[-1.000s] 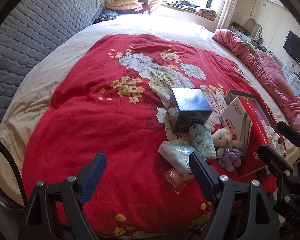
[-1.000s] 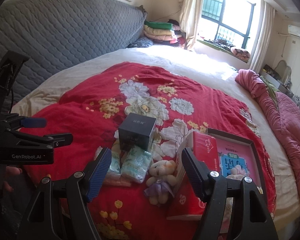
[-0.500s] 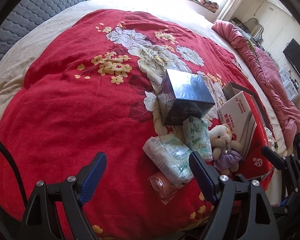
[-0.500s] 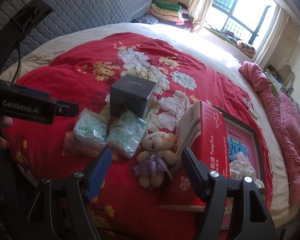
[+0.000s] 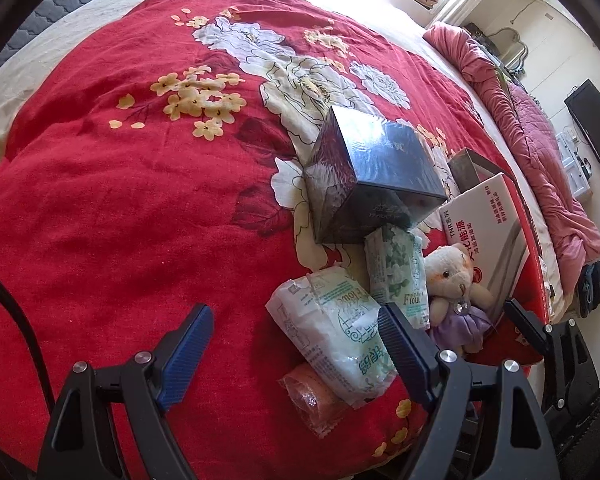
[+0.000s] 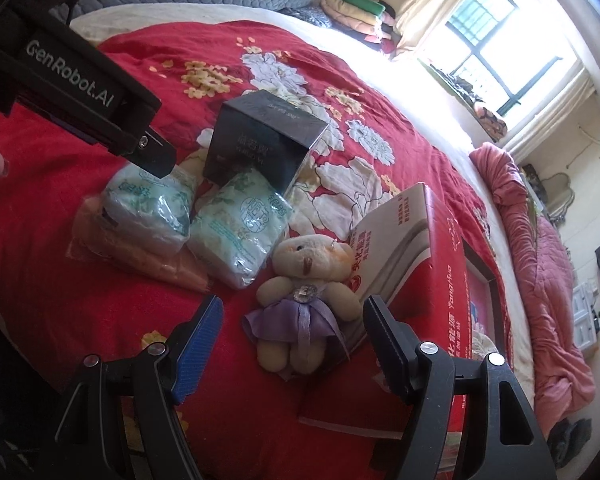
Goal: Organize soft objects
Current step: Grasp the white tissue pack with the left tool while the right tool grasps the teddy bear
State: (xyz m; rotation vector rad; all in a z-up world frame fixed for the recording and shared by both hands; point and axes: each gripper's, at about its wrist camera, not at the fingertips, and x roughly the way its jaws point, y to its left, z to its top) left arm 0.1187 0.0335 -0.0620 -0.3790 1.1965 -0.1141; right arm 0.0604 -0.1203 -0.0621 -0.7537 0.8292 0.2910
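Blue-padded jaws of the left gripper (image 5: 296,340) stand wide apart with nothing between them, hanging over the red floral bedspread (image 5: 120,208); its right finger overlaps the near end of a white-and-green tissue pack (image 5: 336,332), though contact cannot be judged. Under that pack lies a pinkish plastic-wrapped packet (image 5: 312,400). The right gripper (image 6: 294,332) is likewise wide open and empty, framing the teddy bear (image 6: 304,280) in a purple dress, which lies face up on the bedspread with its legs towards the camera. Just left of the bear sits a second tissue pack (image 6: 240,232), leaning against a dark glossy box (image 6: 260,140) behind it. On the bear's right a red and white carton (image 6: 412,248) stands tilted, touching the bear's arm. Beyond the carton lies an open dark-rimmed tray (image 6: 484,276). Farther off, a rumpled pink quilt (image 6: 540,264) runs along the bed's edge, and folded blankets (image 6: 356,12) are stacked near the window (image 6: 500,36).
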